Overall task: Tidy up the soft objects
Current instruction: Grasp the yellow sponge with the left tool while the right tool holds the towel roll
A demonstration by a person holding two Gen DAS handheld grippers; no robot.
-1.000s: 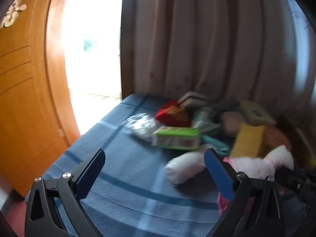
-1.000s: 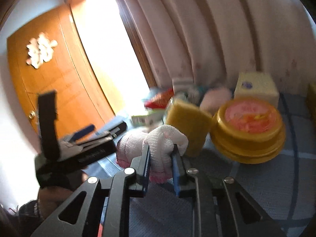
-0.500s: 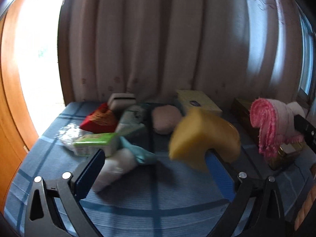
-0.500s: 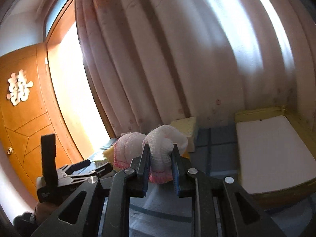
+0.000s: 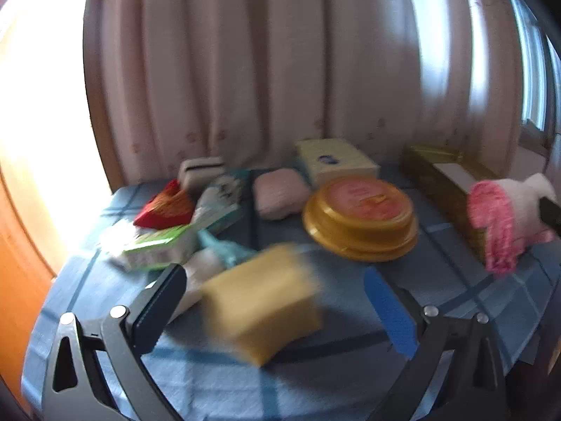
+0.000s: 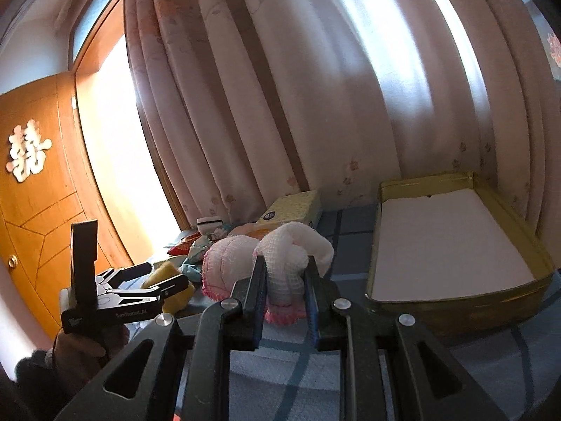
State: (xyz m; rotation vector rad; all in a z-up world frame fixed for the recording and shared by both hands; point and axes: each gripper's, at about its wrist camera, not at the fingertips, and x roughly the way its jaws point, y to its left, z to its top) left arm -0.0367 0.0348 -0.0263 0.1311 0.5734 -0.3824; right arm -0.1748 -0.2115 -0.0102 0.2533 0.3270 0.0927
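My right gripper [image 6: 284,270] is shut on a rolled white-and-pink mesh cloth [image 6: 280,249], held above the blue checked tablecloth [image 6: 350,368]. The same cloth [image 5: 505,217] shows at the right edge of the left wrist view. Just right of it stands an open gold tin [image 6: 455,301] with a white lining. My left gripper [image 5: 273,277] is open, jaws wide. A yellow sponge [image 5: 263,301], blurred, sits between them without touching either pad. In the right wrist view a hand holds the left gripper [image 6: 154,280] at the lower left.
A round gold tin with a pink lid [image 5: 361,217], a yellow tissue box [image 5: 333,161], a pink pad [image 5: 280,193], a red snack bag [image 5: 164,210] and a green tissue pack [image 5: 157,249] crowd the back. Curtains hang behind; a wooden door [image 6: 35,210] stands at the left.
The left view has swung right, away from the doorway, and the sponge now lies close between its jaws. The right gripper has carried the cloth rightward to beside the gold tin.
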